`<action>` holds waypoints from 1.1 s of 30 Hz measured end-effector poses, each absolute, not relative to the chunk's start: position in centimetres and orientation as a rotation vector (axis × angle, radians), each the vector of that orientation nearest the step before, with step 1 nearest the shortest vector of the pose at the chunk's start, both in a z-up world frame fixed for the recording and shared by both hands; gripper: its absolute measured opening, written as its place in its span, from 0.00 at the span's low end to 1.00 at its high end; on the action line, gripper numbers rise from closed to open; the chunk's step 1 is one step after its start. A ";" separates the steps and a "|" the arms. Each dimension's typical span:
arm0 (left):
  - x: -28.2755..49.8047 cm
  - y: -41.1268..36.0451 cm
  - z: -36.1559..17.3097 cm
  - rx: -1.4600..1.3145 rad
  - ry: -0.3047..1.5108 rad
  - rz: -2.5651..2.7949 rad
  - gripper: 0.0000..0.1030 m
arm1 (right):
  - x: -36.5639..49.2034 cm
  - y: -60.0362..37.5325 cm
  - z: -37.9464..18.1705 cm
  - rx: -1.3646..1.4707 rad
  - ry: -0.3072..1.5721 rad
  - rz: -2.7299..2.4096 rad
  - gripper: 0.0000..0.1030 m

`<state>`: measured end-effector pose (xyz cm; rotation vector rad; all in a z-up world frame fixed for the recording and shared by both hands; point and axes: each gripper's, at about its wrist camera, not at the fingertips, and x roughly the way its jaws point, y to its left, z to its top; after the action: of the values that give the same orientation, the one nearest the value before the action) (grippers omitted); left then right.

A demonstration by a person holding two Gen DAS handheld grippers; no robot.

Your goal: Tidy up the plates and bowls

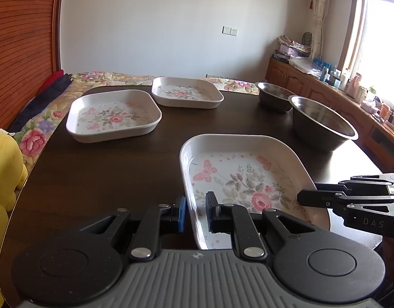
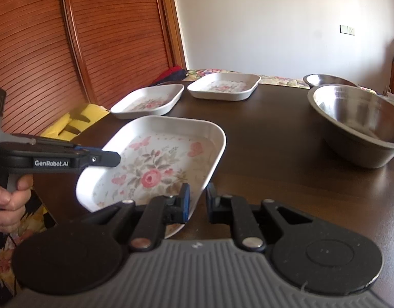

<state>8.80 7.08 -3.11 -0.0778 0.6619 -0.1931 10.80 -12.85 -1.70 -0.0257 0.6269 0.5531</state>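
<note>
Near plate (image 1: 245, 177) sits at the tabletop's (image 1: 107, 174) near edge, both grippers on it. Left gripper (image 1: 196, 211) straddles its left rim, pads either side, not visibly clamped; right gripper (image 2: 197, 202) same on the right rim, slightly spread. 2 more floral plates (image 1: 113, 115) (image 1: 186, 92) lie toward the far left corner, 2 steel bowls (image 1: 322, 123) (image 1: 273, 96) along the right edge. Step looks like: grasping the near plate. Next likely: close both, lift level, stack onto another plate.
</note>
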 end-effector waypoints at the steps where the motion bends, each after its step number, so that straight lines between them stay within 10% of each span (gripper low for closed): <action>1: 8.7 7.1 -3.2 -0.078 0.663 -0.193 0.15 | 10.7 -12.8 -1.7 -0.027 0.628 0.553 0.15; 33: 9.6 8.5 -2.4 -0.099 0.619 -0.164 0.20 | 10.9 -13.5 0.6 -0.033 0.548 0.508 0.33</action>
<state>9.58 8.55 -2.36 -0.0989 0.6186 -0.1635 10.94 -13.46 0.59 -0.0329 0.5485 0.5083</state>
